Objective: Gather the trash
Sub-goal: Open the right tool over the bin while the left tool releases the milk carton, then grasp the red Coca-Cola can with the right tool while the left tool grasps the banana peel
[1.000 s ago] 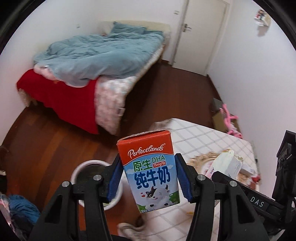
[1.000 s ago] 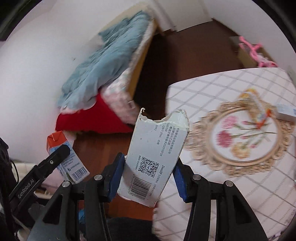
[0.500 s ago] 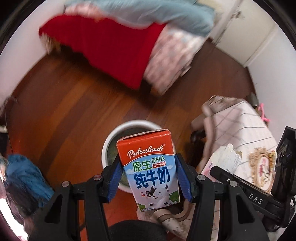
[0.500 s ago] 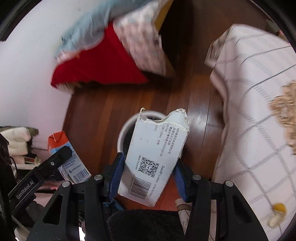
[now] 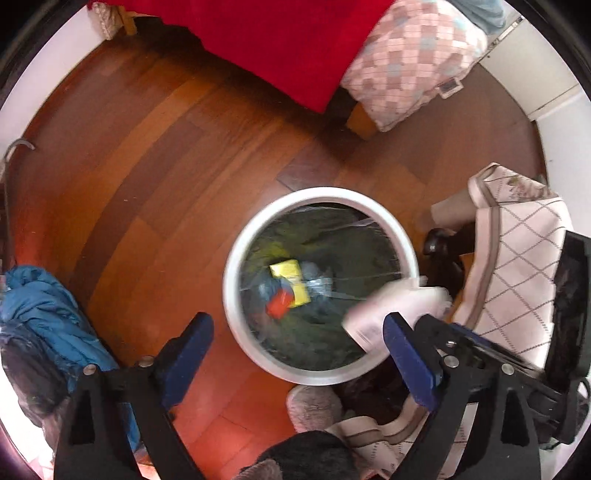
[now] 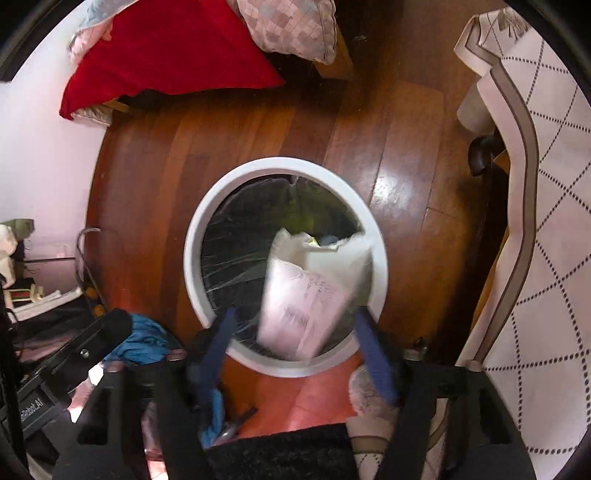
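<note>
The left gripper (image 5: 299, 354) points straight down over the round white trash bin lined with a dark plastic bag (image 5: 236, 295), which stands on the reddish-brown wooden floor (image 5: 147, 155). Its jaws have just been opening and stand wide apart with nothing between them. Only the left wrist view looks to the bottom of the bin: there lie a yellow block-shaped item (image 5: 290, 275) and, blurred, the red-topped blue milk carton (image 5: 277, 301). The torn white cardboard box (image 5: 391, 306) shows at the bin's right rim, smeared by motion, with the right gripper's black body beside it.

The right wrist view gives that box (image 6: 310, 295) far more plainly: torn end away from the camera, over the bin's mouth (image 6: 192, 258), between the blue pads (image 6: 373, 354) of the right gripper (image 6: 295, 350). These jaws too have just been opening; the pads stand clear of the box on both sides, so it is loose. This view hides the carton behind the box.

A red blanket (image 6: 166, 48) and a pink checked cover (image 6: 291, 22) hang at the bed's edge, and a white quilted cloth with grey trim (image 6: 554, 184) drapes the worktop at right. Crumpled blue fabric (image 5: 44, 306) lies left of the bin.
</note>
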### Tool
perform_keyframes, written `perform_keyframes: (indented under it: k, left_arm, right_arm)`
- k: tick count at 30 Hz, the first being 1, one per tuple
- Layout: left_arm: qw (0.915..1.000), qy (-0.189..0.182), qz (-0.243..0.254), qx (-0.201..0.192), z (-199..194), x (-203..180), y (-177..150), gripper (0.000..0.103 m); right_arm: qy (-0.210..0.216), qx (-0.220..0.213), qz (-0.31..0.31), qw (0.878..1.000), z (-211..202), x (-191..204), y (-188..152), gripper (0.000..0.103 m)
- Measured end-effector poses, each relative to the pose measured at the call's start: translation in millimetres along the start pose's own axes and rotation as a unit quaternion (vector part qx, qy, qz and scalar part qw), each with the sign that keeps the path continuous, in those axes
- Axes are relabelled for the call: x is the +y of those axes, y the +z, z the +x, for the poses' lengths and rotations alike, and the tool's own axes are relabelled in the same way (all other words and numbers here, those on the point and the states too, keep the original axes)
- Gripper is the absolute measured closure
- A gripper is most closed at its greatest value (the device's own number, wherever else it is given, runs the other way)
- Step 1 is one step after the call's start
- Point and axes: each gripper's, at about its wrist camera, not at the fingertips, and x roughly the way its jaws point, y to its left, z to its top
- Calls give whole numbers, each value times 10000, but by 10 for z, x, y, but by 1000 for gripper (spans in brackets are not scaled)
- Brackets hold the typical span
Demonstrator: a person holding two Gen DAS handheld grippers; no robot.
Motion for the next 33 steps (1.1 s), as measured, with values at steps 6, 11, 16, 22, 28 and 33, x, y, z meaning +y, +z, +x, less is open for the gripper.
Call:
perform_keyframes:
  k: [6,11,16,22,28,33]
  left_arm:
    - [9981,393,-3,-478,-165,130,-110,7]
    - [9955,653,84,-681,-318,141,-294,7]
    - [9938,715,197,-824,-475,119,-451,7]
    - [9917,708,277,-1041,-724,94,-637,7]
    - [9891,662,357,-1263,-994,56,-816,7]
    - [9865,579,422,-1474,-1248,-3,-974,7]
  right_arm:
    - [-625,-115,-478,9968,-138,53,-125,0]
    - [-1121,-325,-828,9897,-385,57,-320,0]
    - [-1271,-514,-983,9857,-615,49,-484,0]
    - [-1220,-704,-1011,9849,-853,103,-679,0]
    - [-1099,-934,-1043,9840,-1118,205,-901,0]
    - [-946,-1219,-1025,9827,-1426,245,-1098,0]
